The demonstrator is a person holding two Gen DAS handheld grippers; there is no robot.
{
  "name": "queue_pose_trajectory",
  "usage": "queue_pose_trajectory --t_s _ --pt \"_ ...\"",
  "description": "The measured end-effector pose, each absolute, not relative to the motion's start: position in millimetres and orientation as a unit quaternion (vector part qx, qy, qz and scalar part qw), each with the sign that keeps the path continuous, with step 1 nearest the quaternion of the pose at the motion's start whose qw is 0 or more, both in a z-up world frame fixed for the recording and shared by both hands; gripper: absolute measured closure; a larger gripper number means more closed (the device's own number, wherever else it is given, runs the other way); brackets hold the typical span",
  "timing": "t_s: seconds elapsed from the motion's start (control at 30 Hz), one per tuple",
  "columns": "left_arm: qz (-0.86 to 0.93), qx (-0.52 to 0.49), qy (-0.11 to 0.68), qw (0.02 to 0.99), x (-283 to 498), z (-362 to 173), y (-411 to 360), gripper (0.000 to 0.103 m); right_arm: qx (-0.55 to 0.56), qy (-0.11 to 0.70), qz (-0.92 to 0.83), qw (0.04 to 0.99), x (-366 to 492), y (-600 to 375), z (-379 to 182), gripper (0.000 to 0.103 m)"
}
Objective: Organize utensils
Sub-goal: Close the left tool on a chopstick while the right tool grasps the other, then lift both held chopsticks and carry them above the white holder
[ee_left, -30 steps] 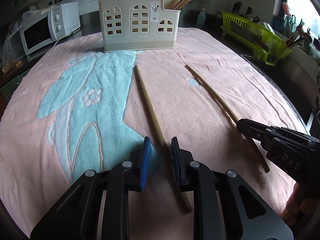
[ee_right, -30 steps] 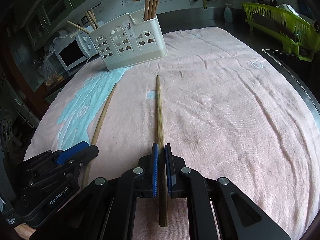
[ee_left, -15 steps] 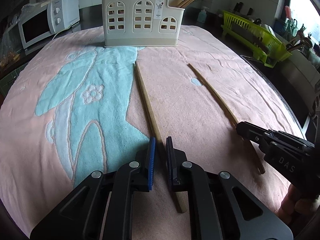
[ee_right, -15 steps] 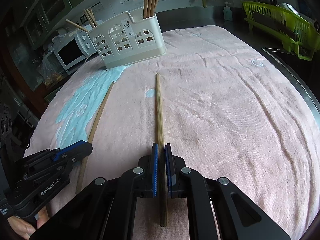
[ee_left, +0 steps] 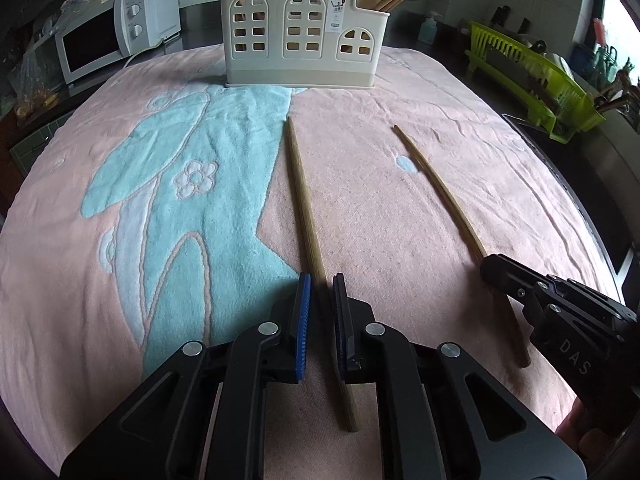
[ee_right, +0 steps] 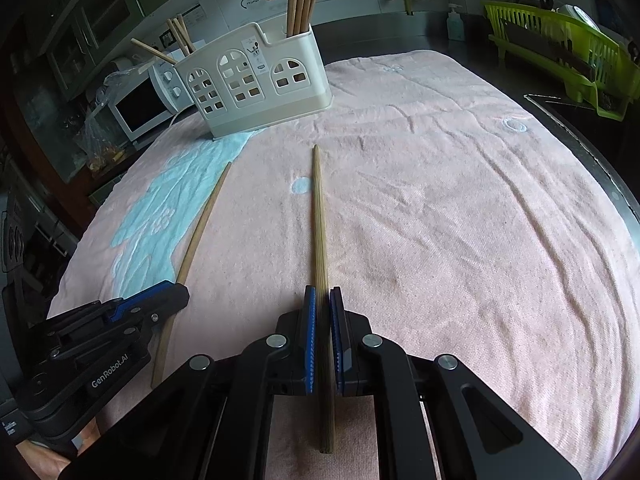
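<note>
Left wrist view: my left gripper point(ee_left: 320, 292) has its blue pads pinching the thick end of a tapered wooden chopstick point(ee_left: 302, 204) lying on the pink-and-teal towel point(ee_left: 400, 208). My right gripper point(ee_right: 323, 304) is clamped the same way on the second wooden chopstick point(ee_right: 319, 216). Both gripped near the butt end, probably so the thin tips lead into the cream plastic utensil caddy with arched windows point(ee_left: 300, 32), which sits at the towel's far edge with other chopsticks already standing in it.

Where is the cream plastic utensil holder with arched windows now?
The cream plastic utensil holder stands upright at the far edge of the pink towel, top centre in the left wrist view, beyond the tips of both loose wooden chopsticks, with the white microwave to its left.
</note>
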State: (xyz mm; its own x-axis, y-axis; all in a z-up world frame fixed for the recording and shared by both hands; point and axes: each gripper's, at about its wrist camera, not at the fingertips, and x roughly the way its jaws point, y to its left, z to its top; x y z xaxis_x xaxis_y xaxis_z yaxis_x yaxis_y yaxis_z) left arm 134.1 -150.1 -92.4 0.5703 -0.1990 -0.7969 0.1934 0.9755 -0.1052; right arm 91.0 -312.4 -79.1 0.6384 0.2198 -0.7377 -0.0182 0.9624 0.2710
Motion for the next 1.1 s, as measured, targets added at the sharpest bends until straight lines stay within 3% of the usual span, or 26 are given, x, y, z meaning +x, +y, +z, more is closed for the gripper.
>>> queue_pose_trajectory --t_s 0.67,1.1 --pt "-0.171 -0.049 0.333 0.926 134.1 -32.4 -96.8 0.097 0.076 0.340 0.073 0.934 81.3 -302.2 -17.6 0.096" --pt "-0.200 -0.046 0.310 0.928 155.1 -7.3 -82.5 0.097 0.064 0.301 0.092 0.947 99.3 -299.8 27.4 0.096"
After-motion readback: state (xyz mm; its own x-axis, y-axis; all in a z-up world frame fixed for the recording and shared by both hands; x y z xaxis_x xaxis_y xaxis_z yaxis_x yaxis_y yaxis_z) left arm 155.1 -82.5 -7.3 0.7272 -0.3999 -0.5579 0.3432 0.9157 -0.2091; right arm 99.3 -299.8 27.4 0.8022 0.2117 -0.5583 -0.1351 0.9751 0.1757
